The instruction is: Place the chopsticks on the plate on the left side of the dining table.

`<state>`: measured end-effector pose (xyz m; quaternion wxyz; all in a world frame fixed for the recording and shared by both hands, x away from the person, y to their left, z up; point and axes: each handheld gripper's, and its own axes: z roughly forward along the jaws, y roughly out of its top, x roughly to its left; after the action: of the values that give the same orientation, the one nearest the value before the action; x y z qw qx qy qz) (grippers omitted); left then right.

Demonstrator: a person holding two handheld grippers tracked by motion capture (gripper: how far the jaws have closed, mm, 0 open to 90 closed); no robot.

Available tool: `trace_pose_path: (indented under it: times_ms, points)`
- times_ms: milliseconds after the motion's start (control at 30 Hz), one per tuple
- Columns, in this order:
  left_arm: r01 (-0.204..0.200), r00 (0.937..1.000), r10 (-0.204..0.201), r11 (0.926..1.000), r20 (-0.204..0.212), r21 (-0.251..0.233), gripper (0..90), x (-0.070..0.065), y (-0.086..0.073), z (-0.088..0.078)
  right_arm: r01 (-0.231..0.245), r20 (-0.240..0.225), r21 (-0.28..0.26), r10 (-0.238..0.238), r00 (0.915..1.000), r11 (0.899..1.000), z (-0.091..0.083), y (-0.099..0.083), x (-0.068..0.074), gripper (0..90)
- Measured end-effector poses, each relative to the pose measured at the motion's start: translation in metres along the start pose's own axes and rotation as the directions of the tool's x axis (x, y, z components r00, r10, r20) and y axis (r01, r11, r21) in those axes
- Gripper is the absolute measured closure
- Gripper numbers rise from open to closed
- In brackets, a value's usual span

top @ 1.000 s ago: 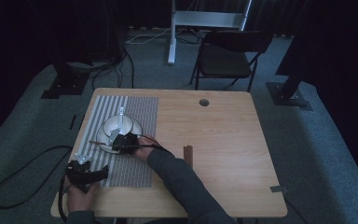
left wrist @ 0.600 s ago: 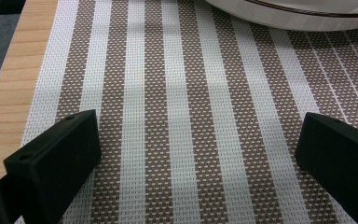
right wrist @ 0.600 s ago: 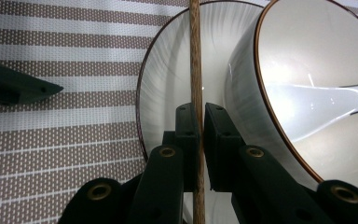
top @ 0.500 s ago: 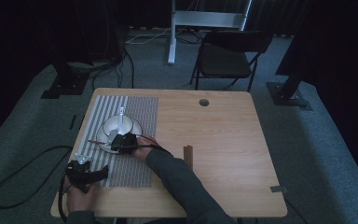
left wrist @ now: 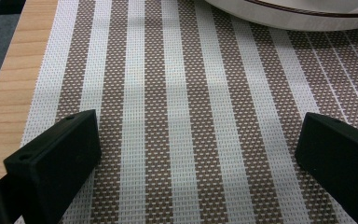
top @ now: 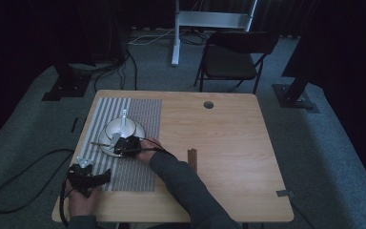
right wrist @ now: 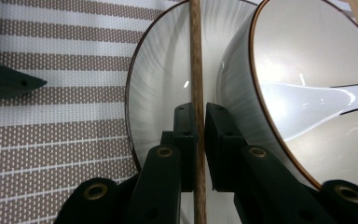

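Right gripper view | right claw clamps chopstick | tip cropped, perhaps over plate

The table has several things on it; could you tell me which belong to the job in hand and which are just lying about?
In use:
- right gripper, shut on a wooden chopstick
- plate, bowl and spoon
- striped placemat

Lying about:
- dark stick on the table
- left gripper, open, idle
- chair

The high view is dim, its surroundings nearly black. Both gripper views are brighter and sharp. Soft glare streaks the bowl at right.
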<state>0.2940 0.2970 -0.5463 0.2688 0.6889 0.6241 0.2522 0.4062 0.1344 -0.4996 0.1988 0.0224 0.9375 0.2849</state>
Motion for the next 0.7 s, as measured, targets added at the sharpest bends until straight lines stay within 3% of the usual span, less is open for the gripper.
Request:
trace_pose_path:
  times_ms: [267,700]
  points:
    - [0.004,1.0,-0.004,1.0,0.0,-0.003,0.2,0.0,0.0,0.0,0.004,0.005,-0.007,-0.004,1.0,1.0,0.0,-0.001,0.003,77.1]
    - [0.005,1.0,-0.005,1.0,-0.001,-0.002,0.2,0.0,0.0,0.0,0.008,0.031,-0.053,-0.007,0.9995,0.999,-0.013,-0.002,0.005,74.2]
